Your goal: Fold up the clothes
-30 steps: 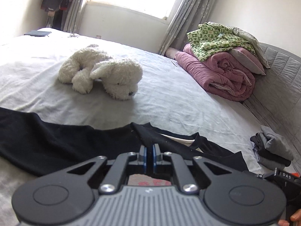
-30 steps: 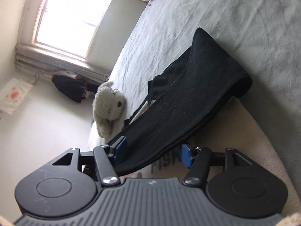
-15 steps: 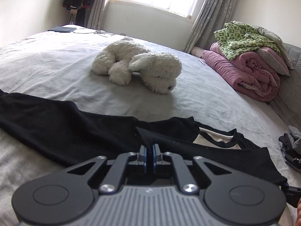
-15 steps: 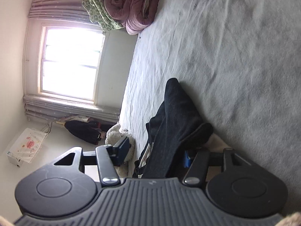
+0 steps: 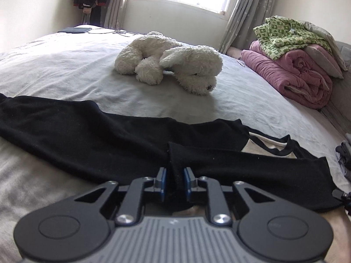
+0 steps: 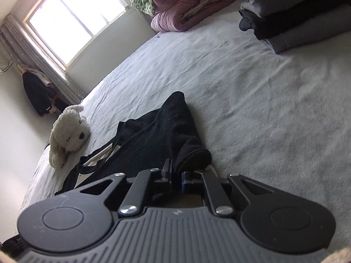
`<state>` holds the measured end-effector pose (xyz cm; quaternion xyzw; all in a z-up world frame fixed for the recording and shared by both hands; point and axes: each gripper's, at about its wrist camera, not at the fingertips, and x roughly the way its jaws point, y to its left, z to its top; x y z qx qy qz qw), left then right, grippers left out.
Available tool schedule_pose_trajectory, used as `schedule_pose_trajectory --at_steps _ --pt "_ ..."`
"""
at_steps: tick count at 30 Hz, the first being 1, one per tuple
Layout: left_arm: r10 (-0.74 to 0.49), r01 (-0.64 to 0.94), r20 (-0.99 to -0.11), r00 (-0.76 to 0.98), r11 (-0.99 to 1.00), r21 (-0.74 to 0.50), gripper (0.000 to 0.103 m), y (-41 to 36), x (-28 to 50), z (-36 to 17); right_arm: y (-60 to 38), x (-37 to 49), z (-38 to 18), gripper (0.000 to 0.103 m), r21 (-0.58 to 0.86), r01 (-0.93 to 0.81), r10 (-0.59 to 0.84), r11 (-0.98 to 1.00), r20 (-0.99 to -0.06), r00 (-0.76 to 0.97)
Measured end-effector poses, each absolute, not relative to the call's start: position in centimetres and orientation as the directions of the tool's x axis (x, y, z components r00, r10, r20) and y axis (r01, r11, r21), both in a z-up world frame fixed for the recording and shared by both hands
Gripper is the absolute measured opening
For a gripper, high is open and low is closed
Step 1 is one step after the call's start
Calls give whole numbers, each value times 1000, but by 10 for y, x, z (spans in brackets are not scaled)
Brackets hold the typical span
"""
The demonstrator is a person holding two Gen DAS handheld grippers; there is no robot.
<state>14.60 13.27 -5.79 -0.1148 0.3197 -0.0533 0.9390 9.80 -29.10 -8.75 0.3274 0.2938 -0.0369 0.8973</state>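
Shirt (image 5: 122,135) lies stretched across the bed (image 5: 65,65), black with a cream panel. Left gripper (image 5: 174,180) and right gripper (image 6: 175,175) each pinch a fold of its cloth. I'd keep both pinches firm and move them level, so the edge lands straight.

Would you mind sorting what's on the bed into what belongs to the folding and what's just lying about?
In the job:
black garment
left gripper
right gripper

Lying about:
white plush dog
pink quilt
green patterned top
folded grey and black clothes

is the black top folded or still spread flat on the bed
Partly folded: the black top has one sleeve doubled back over its body, while the rest lies stretched across the bed.
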Motion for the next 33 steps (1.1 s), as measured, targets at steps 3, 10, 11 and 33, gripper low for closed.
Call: schedule_pose_trajectory --at_steps 3,10,11,33 --pt "-165 12 -561 812 964 -266 24 135 147 -55 -290 94 -81 35 566 256 138 784 -561 816" --pt "-166 14 -484 859 953 -303 23 137 148 -44 -278 85 -63 44 523 286 104 803 -595 797" --pt "-177 32 -476 861 954 -298 23 134 147 -42 -276 84 -61 45 520 282 104 806 -593 799" --pt "-160 124 -559 814 987 -102 24 96 152 -65 -246 103 -58 45 119 196 -104 973 -532 840"
